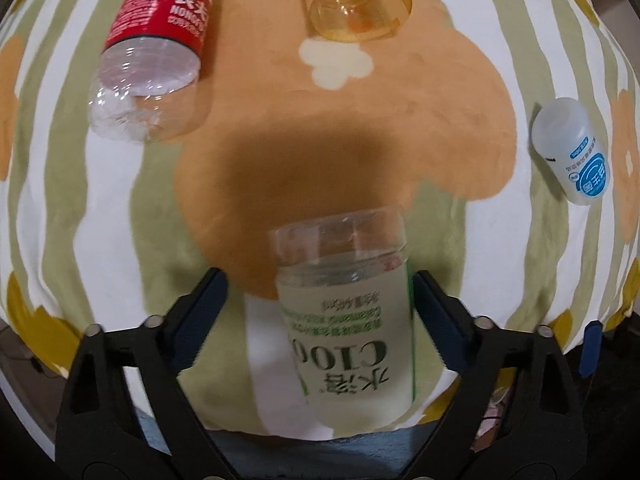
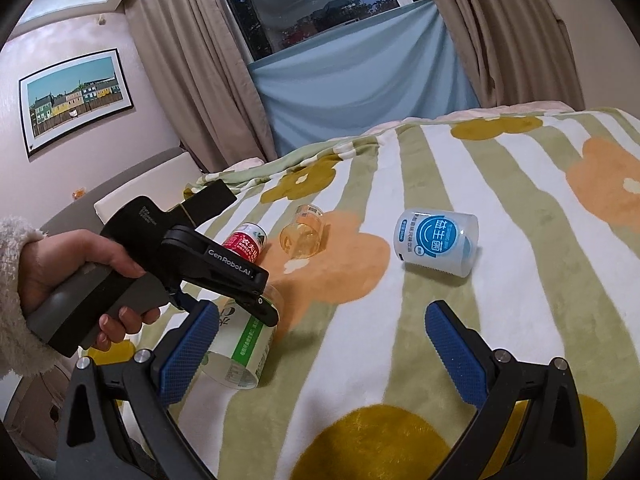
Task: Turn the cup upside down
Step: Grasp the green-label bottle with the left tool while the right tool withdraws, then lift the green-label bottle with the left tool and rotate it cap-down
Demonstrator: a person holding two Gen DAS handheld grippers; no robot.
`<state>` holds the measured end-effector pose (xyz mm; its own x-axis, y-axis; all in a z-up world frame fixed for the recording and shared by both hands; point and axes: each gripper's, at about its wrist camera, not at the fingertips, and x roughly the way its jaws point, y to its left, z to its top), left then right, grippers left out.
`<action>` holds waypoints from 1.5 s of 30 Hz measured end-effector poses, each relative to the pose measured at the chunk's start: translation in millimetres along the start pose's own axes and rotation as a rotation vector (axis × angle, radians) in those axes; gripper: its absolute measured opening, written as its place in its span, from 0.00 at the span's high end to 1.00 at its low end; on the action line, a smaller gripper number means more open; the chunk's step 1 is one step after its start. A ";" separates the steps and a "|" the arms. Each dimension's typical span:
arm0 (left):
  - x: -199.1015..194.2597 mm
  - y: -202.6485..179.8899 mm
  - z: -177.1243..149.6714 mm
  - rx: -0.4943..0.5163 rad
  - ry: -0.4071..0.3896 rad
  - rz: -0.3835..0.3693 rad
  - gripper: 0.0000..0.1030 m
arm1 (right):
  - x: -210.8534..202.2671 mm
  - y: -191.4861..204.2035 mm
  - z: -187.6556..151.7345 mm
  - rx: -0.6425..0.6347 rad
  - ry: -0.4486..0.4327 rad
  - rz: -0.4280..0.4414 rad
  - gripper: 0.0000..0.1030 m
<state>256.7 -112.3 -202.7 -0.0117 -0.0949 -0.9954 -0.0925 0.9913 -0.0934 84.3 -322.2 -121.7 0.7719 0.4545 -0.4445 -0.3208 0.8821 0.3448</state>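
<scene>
A clear cup cut from a bottle, with a white label printed with green and black text, lies on its side on the striped flowered blanket. My left gripper is open around it; the right pad is close against the cup, the left pad stands apart. The same cup shows in the right wrist view under the left gripper. My right gripper is open and empty over the blanket, to the right of the cup.
A red-labelled cut bottle lies at the far left. An amber cup lies on its side at the far middle. A white cup with a blue label lies at the right. Curtains and a window stand behind the bed.
</scene>
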 end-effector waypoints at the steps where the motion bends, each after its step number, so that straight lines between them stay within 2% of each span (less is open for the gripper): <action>1: 0.1 -1.6 4.8 -0.005 0.004 -0.010 0.24 | 0.1 -1.7 -0.3 0.005 0.000 0.002 0.00; 5: 3.0 -4.5 12.0 -0.015 0.020 -0.059 0.39 | 1.3 -5.2 -1.2 0.016 0.002 0.008 0.00; 10: 0.2 -11.1 11.6 0.023 -0.021 -0.050 0.40 | 2.8 -4.6 -1.3 0.013 0.012 0.006 0.00; 13: -15.1 -14.6 7.4 0.056 -0.085 -0.063 0.40 | 4.4 -2.5 -1.7 0.007 0.024 0.001 0.00; 17: -51.7 -19.0 -14.6 0.166 -0.274 -0.065 0.40 | 5.3 0.1 -3.8 0.004 0.037 0.003 0.00; 18: -64.5 -23.0 -22.1 0.220 -0.373 -0.061 0.40 | 5.4 0.7 -4.5 0.003 0.041 0.003 0.00; 21: -82.0 -25.8 -37.4 0.288 -0.564 -0.049 0.40 | 1.9 3.5 -7.4 -0.009 0.056 -0.002 0.00; 24: -94.8 -16.2 -56.1 0.286 -0.736 -0.095 0.40 | -4.3 4.8 -10.7 -0.029 0.079 -0.017 0.00; 26: -95.1 -9.4 -68.8 0.267 -0.853 -0.098 0.40 | -6.4 5.1 -12.3 -0.036 0.091 -0.025 0.00; 28: -90.5 -9.4 -72.9 0.254 -0.912 -0.097 0.40 | -9.3 6.1 -15.1 -0.039 0.096 -0.030 0.00; 30: -77.9 -7.5 -74.4 0.253 -0.931 -0.090 0.40 | -10.4 8.0 -17.6 -0.042 0.103 -0.031 0.00; 39: -54.6 -4.0 -77.4 0.281 -0.841 -0.076 0.40 | -7.7 15.9 -20.7 -0.046 0.115 -0.027 0.00; 45: -62.8 2.5 -69.1 0.256 -0.927 -0.081 0.40 | -6.9 18.9 -17.8 -0.054 0.106 -0.025 0.00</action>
<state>188.4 -110.1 -139.0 0.7863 -0.1630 -0.5959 0.1628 0.9851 -0.0546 63.2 -306.5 -126.9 0.7187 0.4406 -0.5379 -0.3335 0.8973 0.2892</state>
